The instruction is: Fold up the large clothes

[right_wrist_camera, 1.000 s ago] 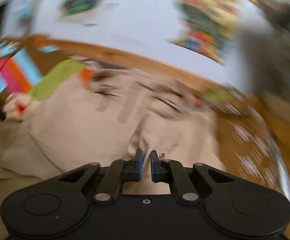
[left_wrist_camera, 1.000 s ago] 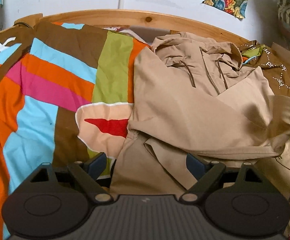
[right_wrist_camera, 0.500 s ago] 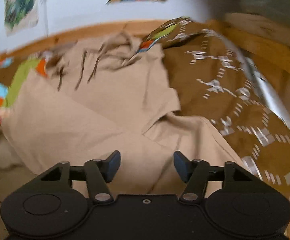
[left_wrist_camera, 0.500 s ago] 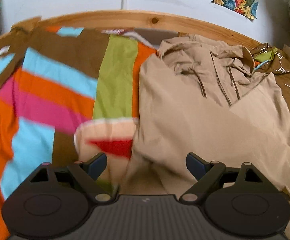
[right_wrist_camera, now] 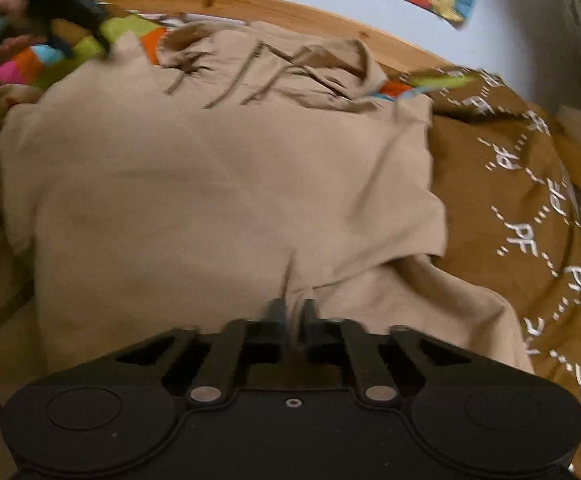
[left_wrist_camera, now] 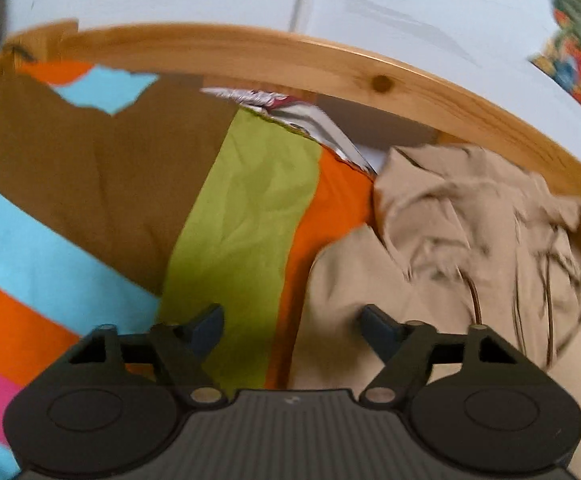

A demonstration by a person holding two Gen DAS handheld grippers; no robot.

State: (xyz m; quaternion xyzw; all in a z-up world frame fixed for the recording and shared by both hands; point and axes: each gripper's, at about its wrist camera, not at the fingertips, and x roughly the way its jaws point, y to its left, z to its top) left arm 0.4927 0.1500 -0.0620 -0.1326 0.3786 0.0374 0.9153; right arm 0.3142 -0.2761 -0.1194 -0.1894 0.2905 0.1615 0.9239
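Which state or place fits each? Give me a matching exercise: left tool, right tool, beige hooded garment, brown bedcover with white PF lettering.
Column A
1. left tool
2. right tool
3. beige hooded garment
4. brown bedcover with white PF lettering

Column B
a. lies to the right of the garment
b. fingers wide apart, holding nothing
c. spread on the bed, drawstrings toward the wooden bed frame
d. closed on a fold of beige fabric

Pairs: 1-b, 2-d, 3-c, 4-a
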